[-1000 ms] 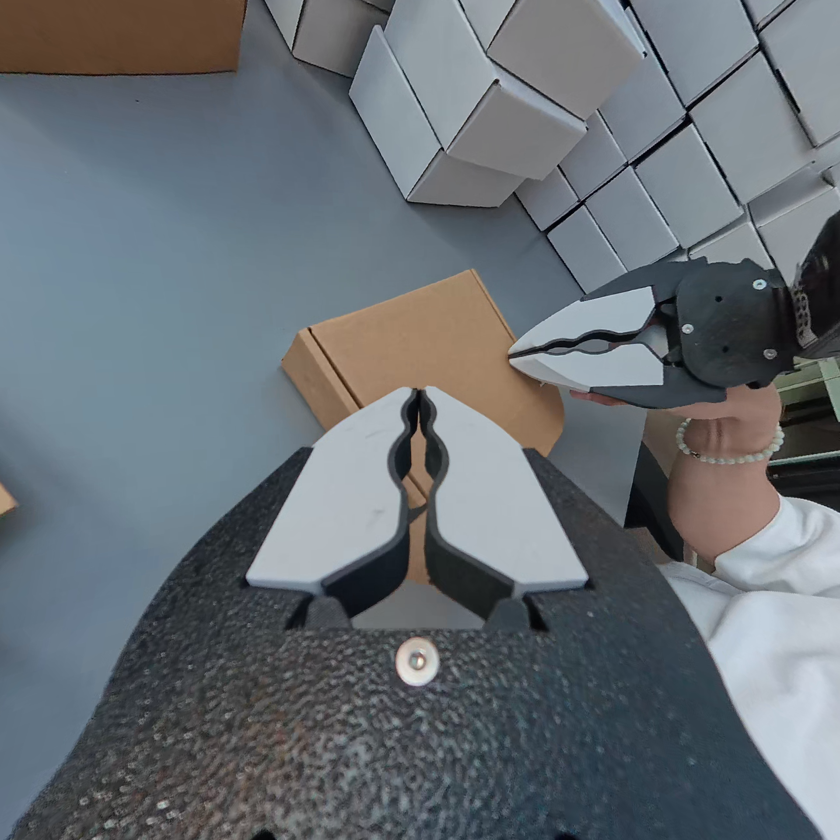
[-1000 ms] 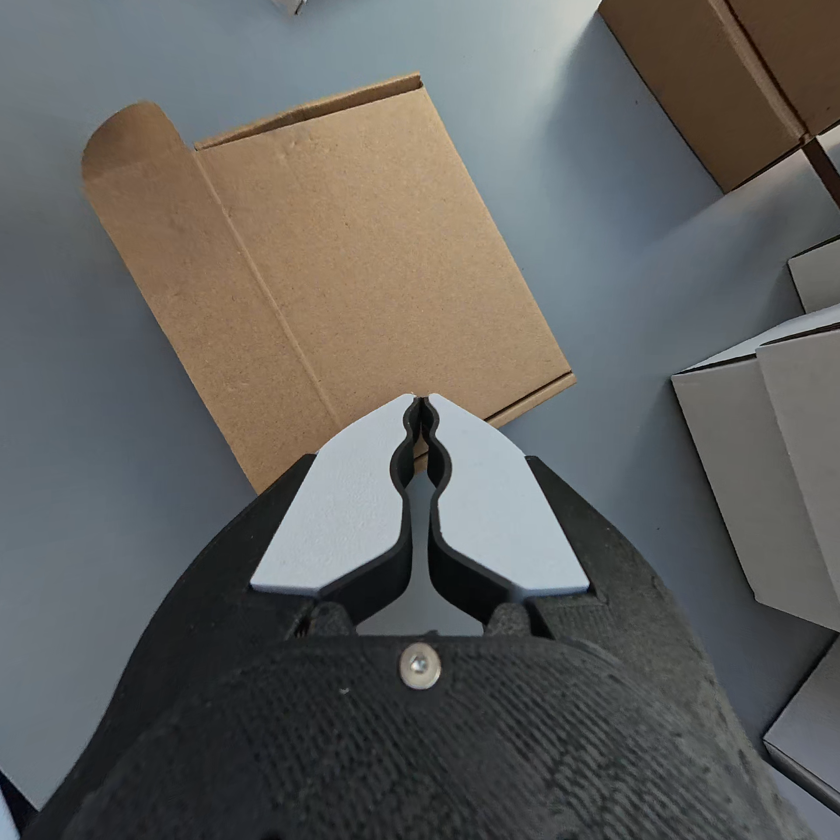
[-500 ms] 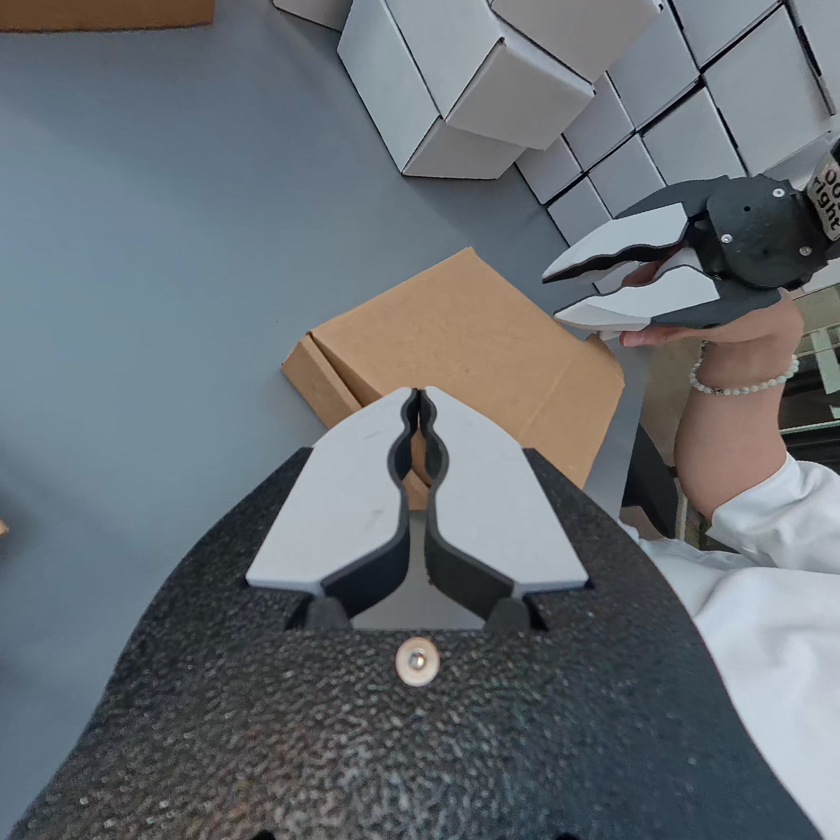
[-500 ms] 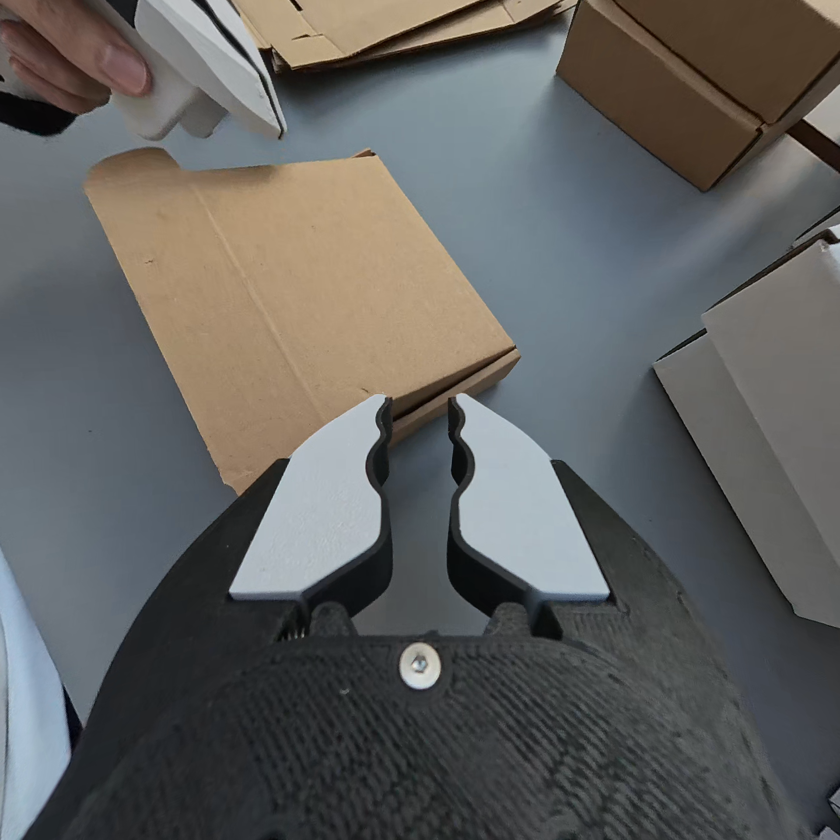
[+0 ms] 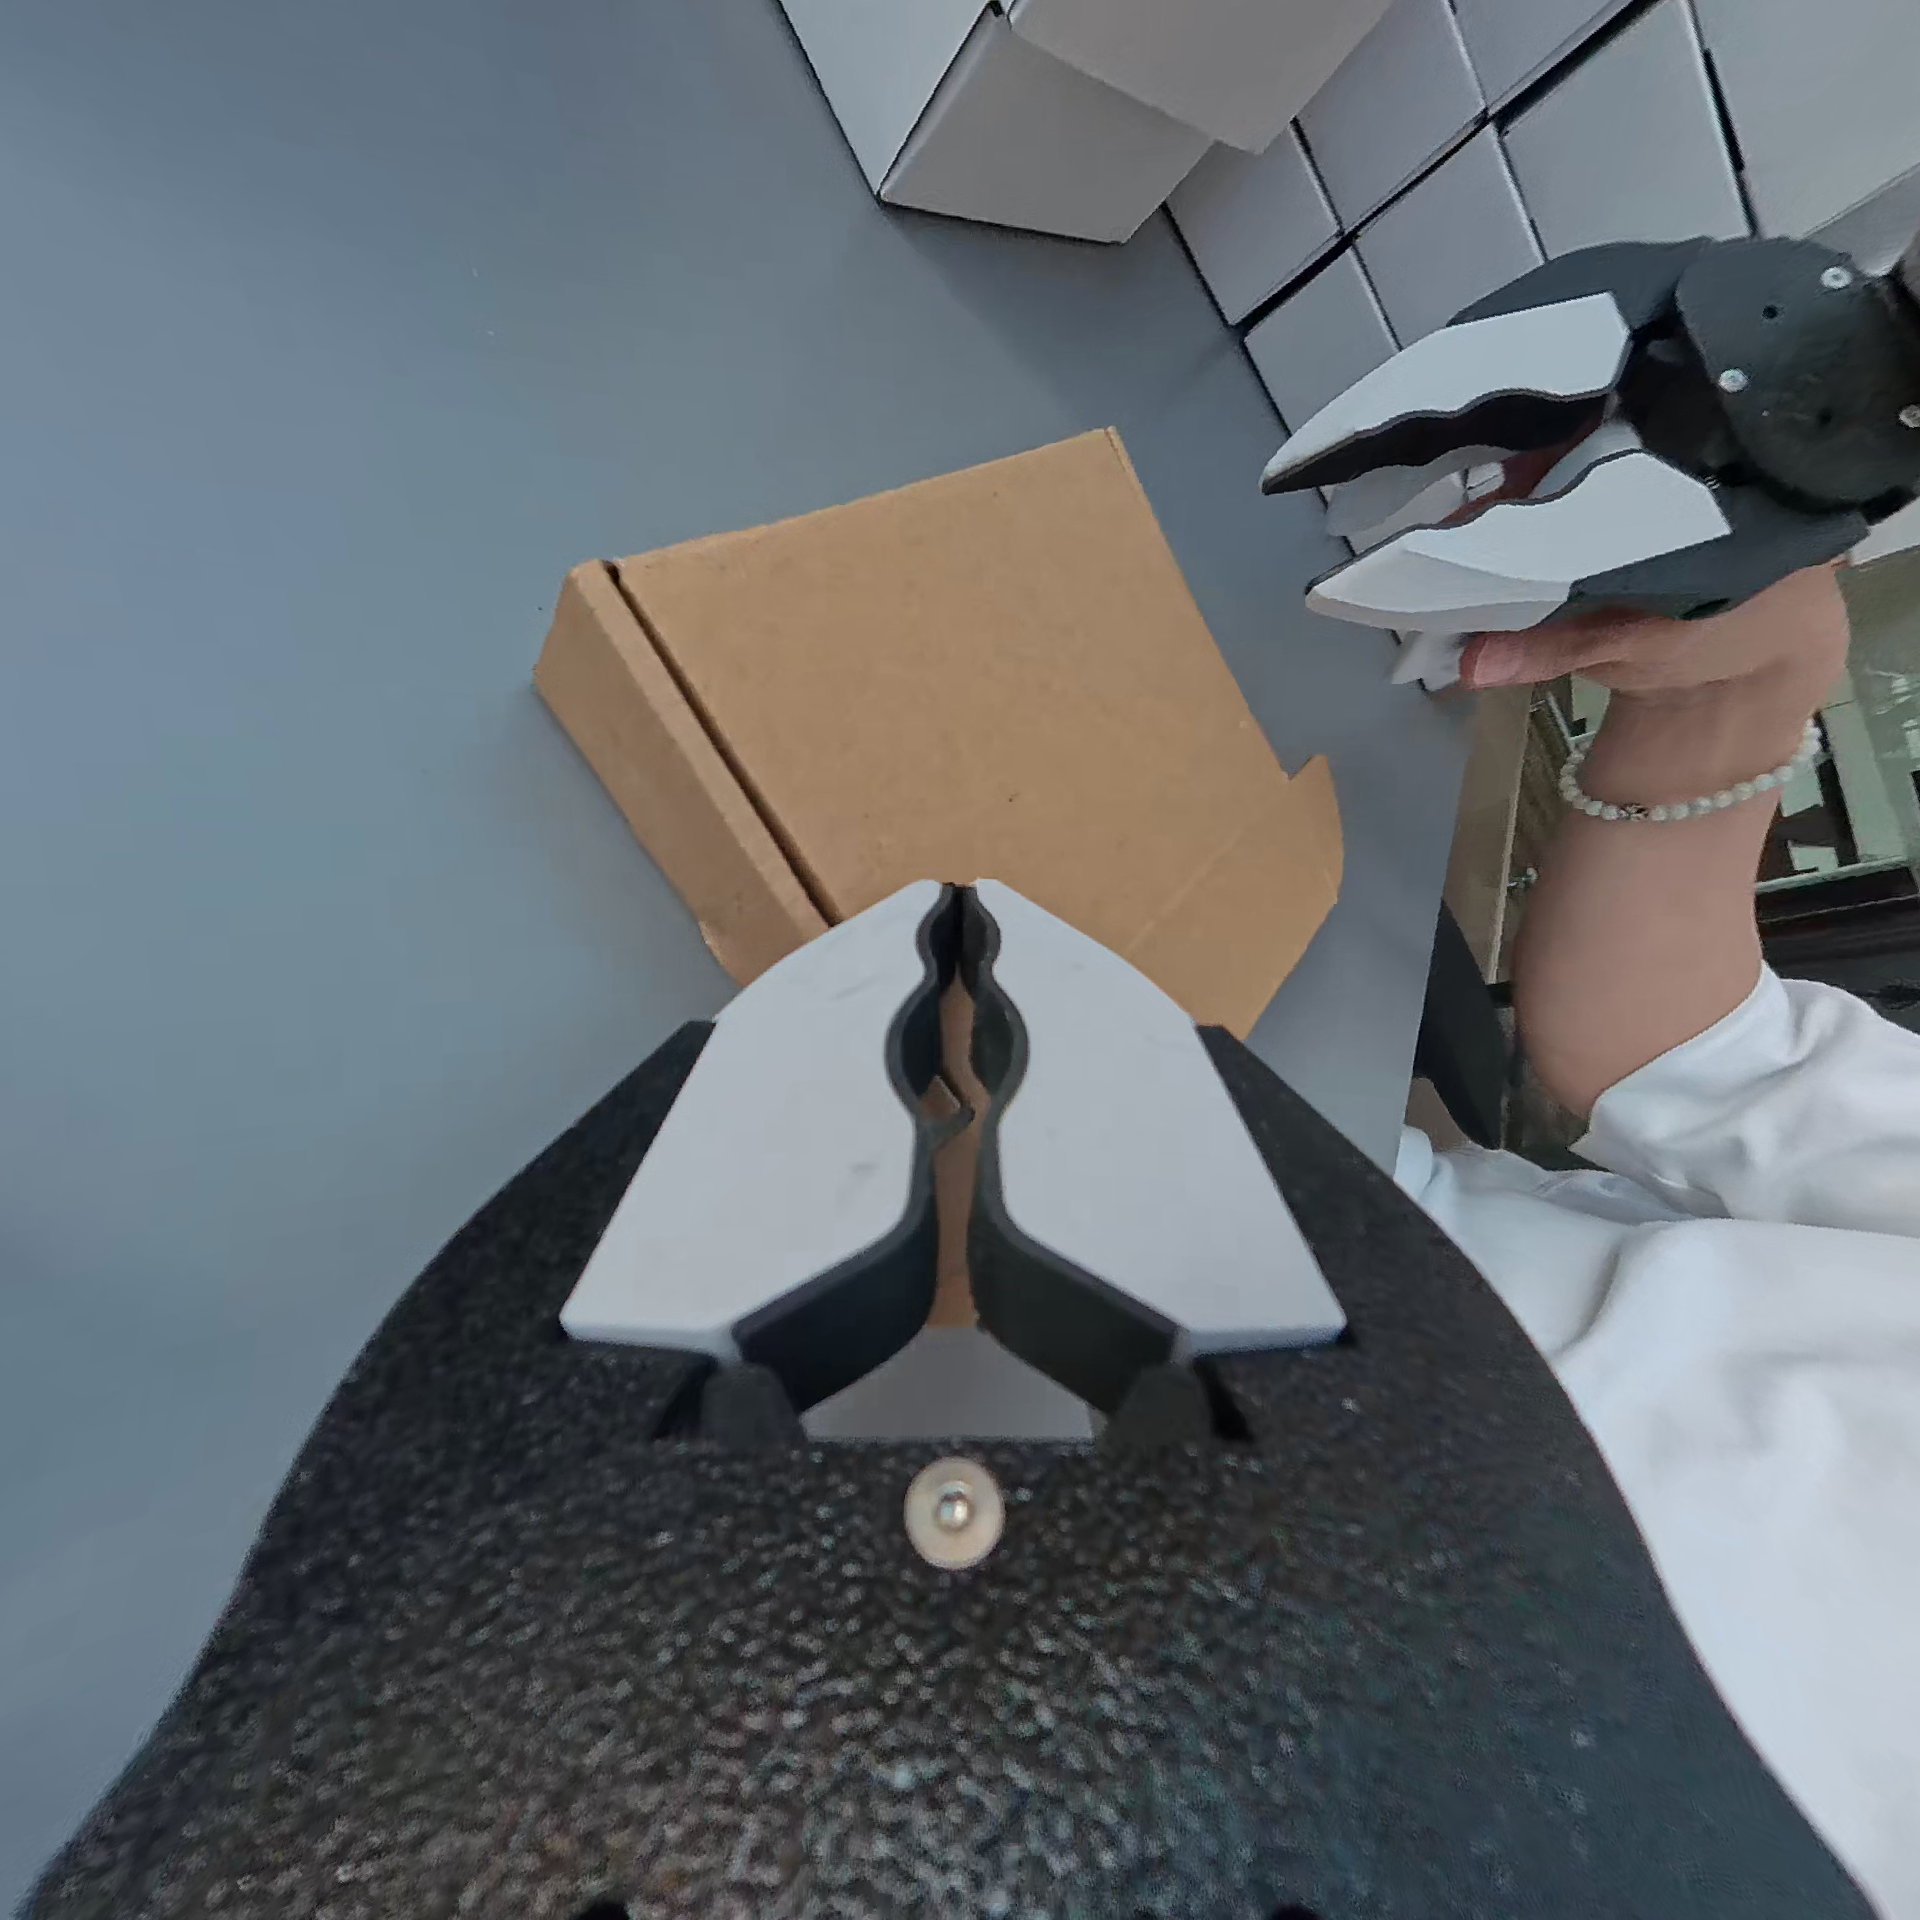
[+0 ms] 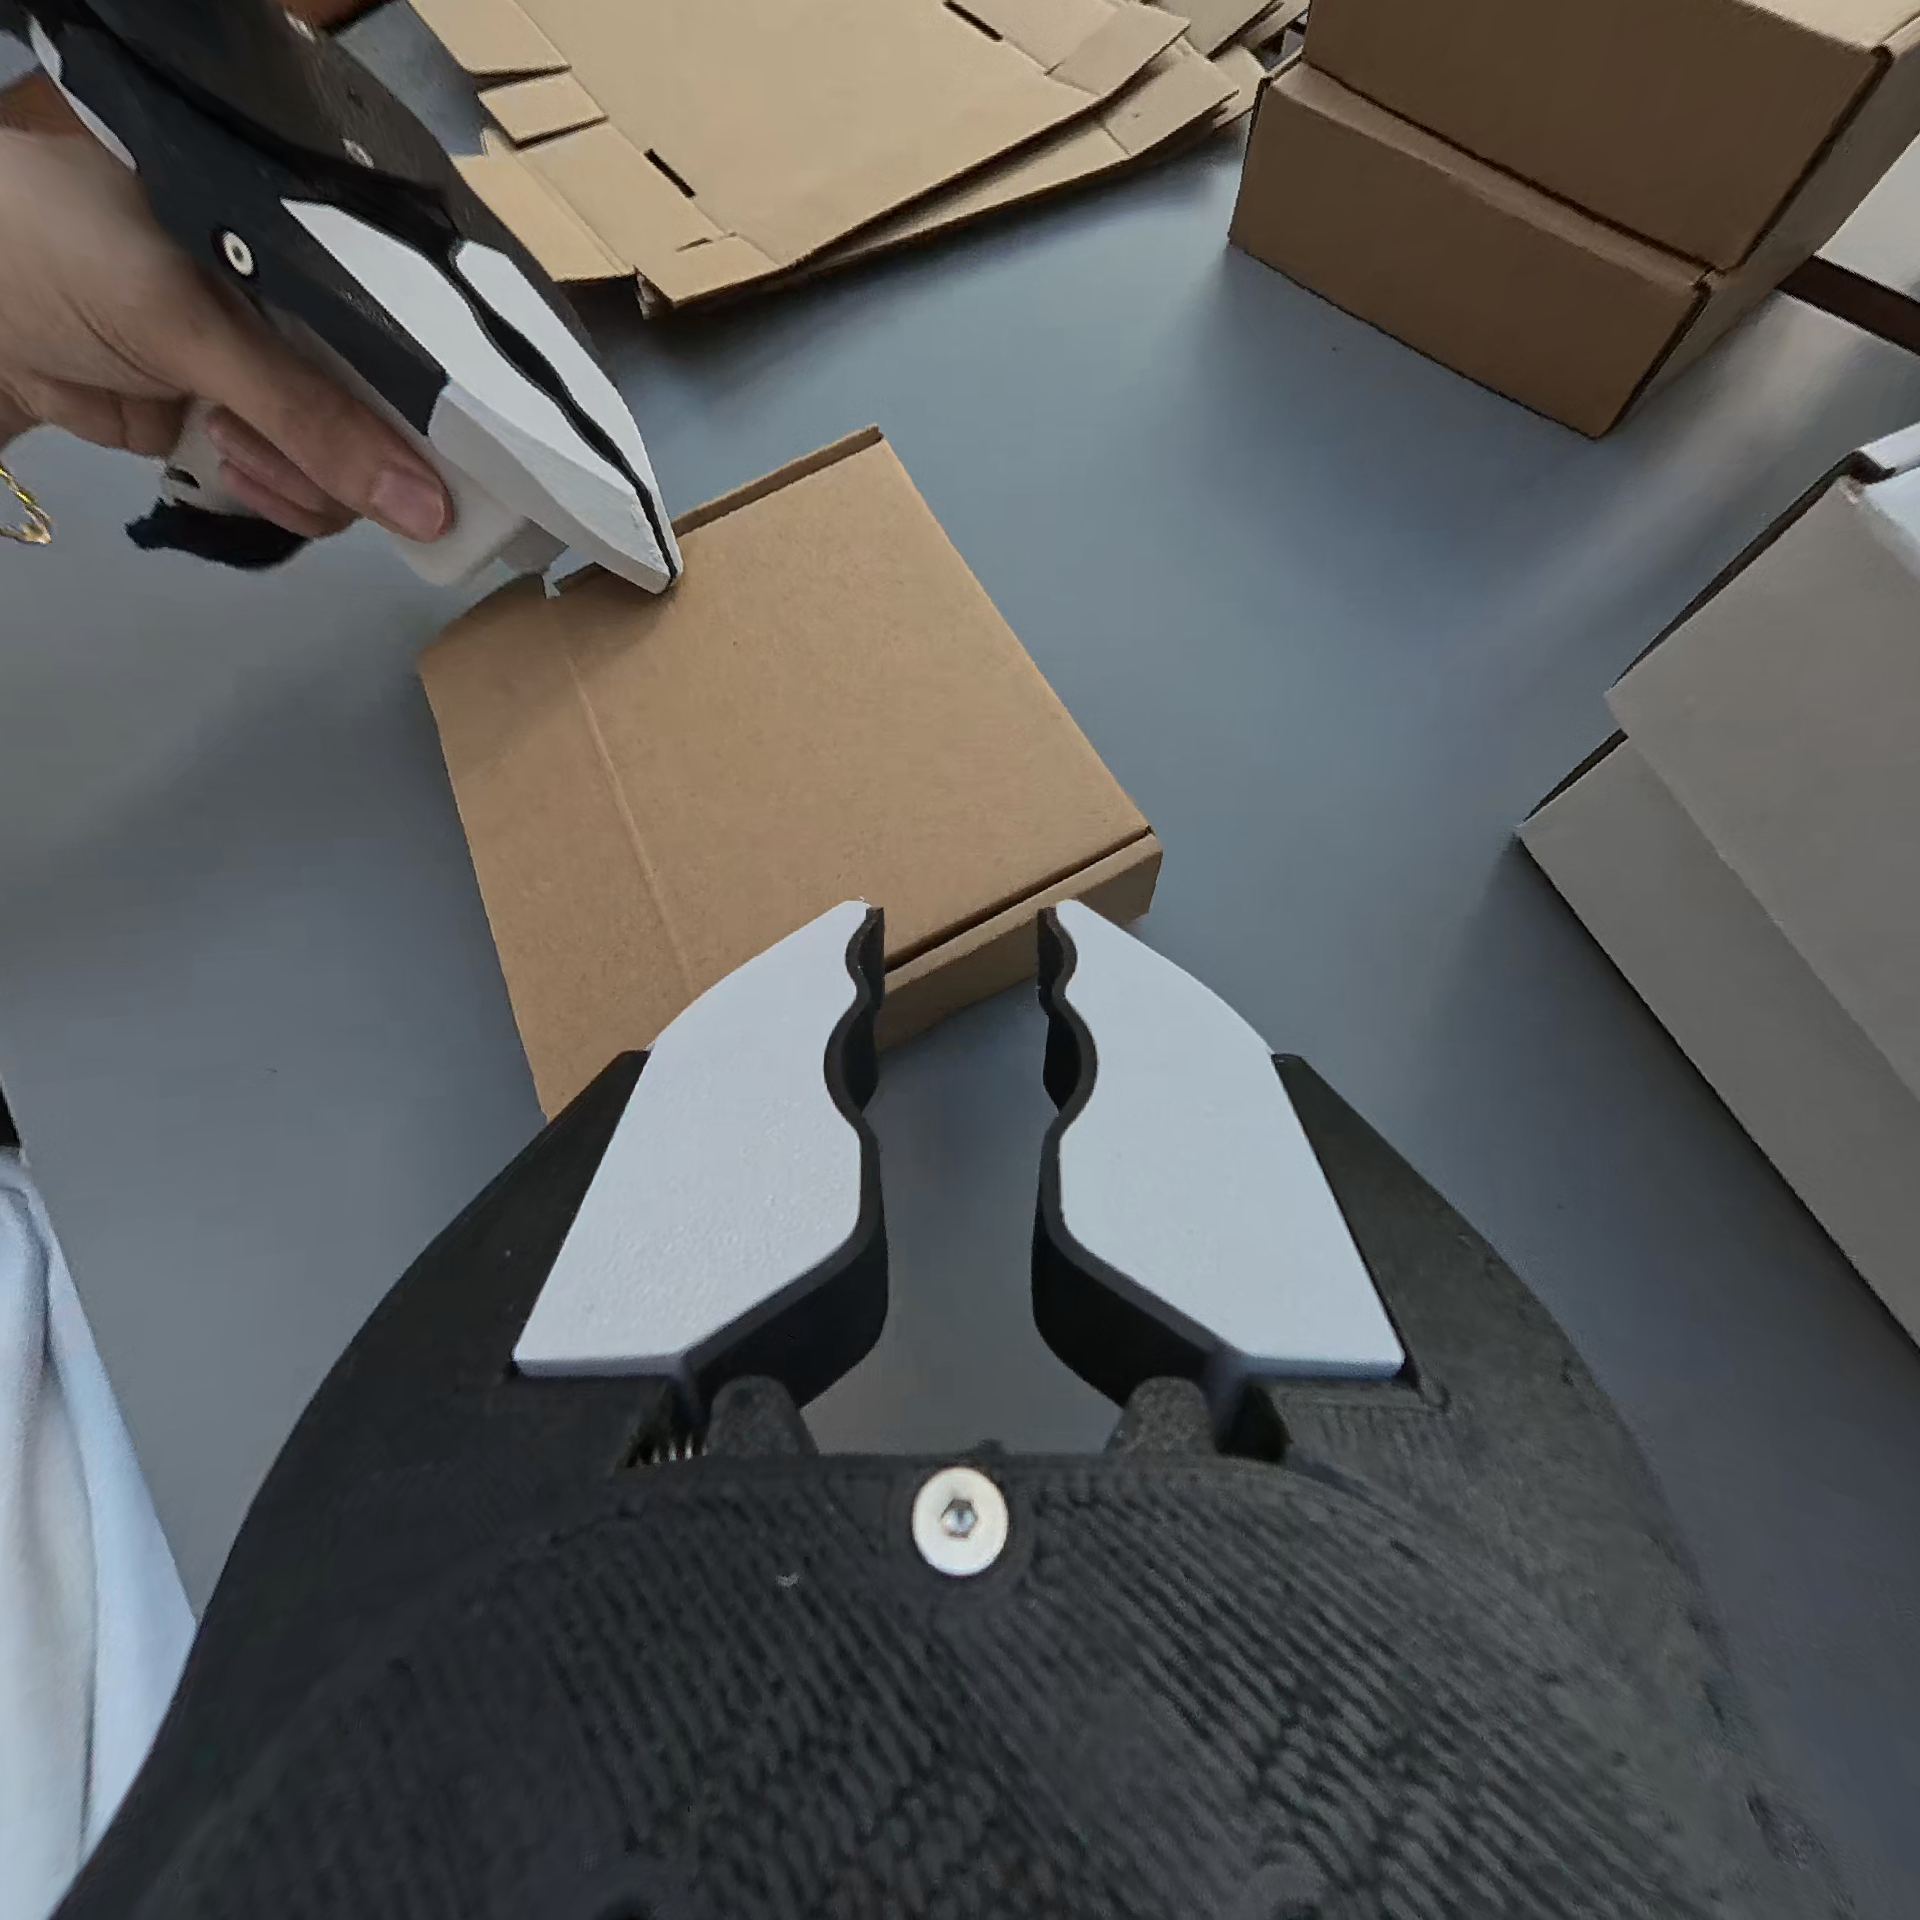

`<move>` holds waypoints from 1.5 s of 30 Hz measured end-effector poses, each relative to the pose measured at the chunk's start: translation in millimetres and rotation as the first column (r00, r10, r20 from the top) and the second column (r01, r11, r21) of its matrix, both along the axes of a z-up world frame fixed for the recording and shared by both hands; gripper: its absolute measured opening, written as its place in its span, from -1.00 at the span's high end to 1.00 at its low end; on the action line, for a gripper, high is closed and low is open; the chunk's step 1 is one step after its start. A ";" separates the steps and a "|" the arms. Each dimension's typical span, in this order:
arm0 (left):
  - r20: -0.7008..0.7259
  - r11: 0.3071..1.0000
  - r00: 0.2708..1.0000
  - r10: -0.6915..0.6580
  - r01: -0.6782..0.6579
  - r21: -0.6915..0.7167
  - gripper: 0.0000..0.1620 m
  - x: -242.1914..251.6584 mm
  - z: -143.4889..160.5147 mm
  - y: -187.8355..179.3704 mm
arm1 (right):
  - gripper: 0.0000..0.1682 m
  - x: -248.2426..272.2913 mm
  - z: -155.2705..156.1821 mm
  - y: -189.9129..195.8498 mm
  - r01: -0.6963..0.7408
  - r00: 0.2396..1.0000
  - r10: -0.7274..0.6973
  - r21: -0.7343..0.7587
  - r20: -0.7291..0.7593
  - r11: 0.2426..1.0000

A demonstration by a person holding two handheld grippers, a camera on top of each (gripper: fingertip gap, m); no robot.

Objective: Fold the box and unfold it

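The brown box (image 6: 769, 727) sits mid-frame in the right wrist view, lying flat on the grey table (image 6: 260, 987), lid down, so it looks folded up and probably due for the unfolding part.

Your left claw (image 6: 657, 566) comes in from the upper left of that view, clenched, with its tips pressed right at the box's far corner. It looks like you're pinning the box so it won't skate around, though it might be nipping a thin flap edge there, I can't tell. In the left wrist view the same claw (image 5: 958, 891) shows its fingers closed over the near edge of the box (image 5: 966, 707).

Your right claw (image 6: 961, 920) is released, fingers apart with nothing between them, hovering just off the near edge where the front lip sits. That seems like the spot to catch the lid and lift.

Flat cardboard blanks (image 6: 831, 125) and closed brown boxes (image 6: 1538, 187) sit along the top, white boxes (image 6: 1787, 831) at right, all well apart.
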State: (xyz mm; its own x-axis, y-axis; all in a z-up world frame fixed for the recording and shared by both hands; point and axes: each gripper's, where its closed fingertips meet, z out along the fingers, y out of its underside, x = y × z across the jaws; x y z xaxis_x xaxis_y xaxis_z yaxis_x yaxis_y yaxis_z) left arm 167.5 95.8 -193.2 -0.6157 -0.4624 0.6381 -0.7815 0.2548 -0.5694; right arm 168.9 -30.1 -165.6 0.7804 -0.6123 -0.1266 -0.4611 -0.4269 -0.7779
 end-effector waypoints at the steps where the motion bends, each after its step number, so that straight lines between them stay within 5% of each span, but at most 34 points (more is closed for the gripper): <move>1: 0.003 1.000 1.000 0.009 -0.009 -0.020 1.00 0.2 0.4 0.5 | 0.63 -0.1 -0.7 1.2 0.015 1.000 -0.014 0.045 -0.027 0.999; 7: 0.013 0.994 0.999 0.053 -0.051 -0.093 1.00 1.6 2.0 1.7 | 0.22 7.0 -13.1 -9.3 0.157 0.976 -0.124 0.184 -0.179 0.970; 13: 0.031 0.992 0.998 0.059 -0.055 -0.111 1.00 1.8 2.2 2.1 | 0.08 7.6 -14.0 4.1 0.223 0.907 -0.063 0.349 -0.415 0.910; 18: 0.030 0.989 0.997 0.069 -0.065 -0.134 1.00 2.2 2.4 3.3 | -0.02 10.4 -30.4 15.3 0.268 0.823 -0.031 0.339 -0.568 0.902; 28: 0.066 0.982 0.994 0.090 -0.077 -0.175 1.00 2.0 3.0 7.4 | 0.25 0.4 -39.1 43.6 0.208 0.704 0.114 0.357 -0.701 0.911; 33: 0.323 0.989 0.946 0.028 0.020 -0.145 1.00 -2.9 28.5 14.0 | 0.33 1.3 -28.9 44.1 0.151 0.694 0.220 0.437 -0.686 0.887; 35: 0.492 0.980 0.869 0.044 0.057 -0.189 1.00 -7.3 69.5 21.6 | 0.34 -2.3 -21.8 44.9 0.105 0.690 0.274 0.467 -0.670 0.878; 38: 0.745 0.992 0.667 0.016 0.083 -0.096 0.64 -16.8 113.5 39.0 | 0.34 -8.4 -2.7 47.0 0.068 0.648 0.384 0.553 -0.657 0.831; 43: 0.967 0.963 0.038 -0.253 -0.084 0.256 0.34 -34.4 134.2 62.4 | 0.34 -20.6 26.1 47.4 0.068 0.545 0.557 0.695 -0.627 0.716; 45: 0.905 0.906 -0.108 -0.411 -0.159 0.393 0.34 -42.1 124.8 63.9 | 0.33 -26.7 30.2 47.9 0.066 0.519 0.591 0.719 -0.617 0.692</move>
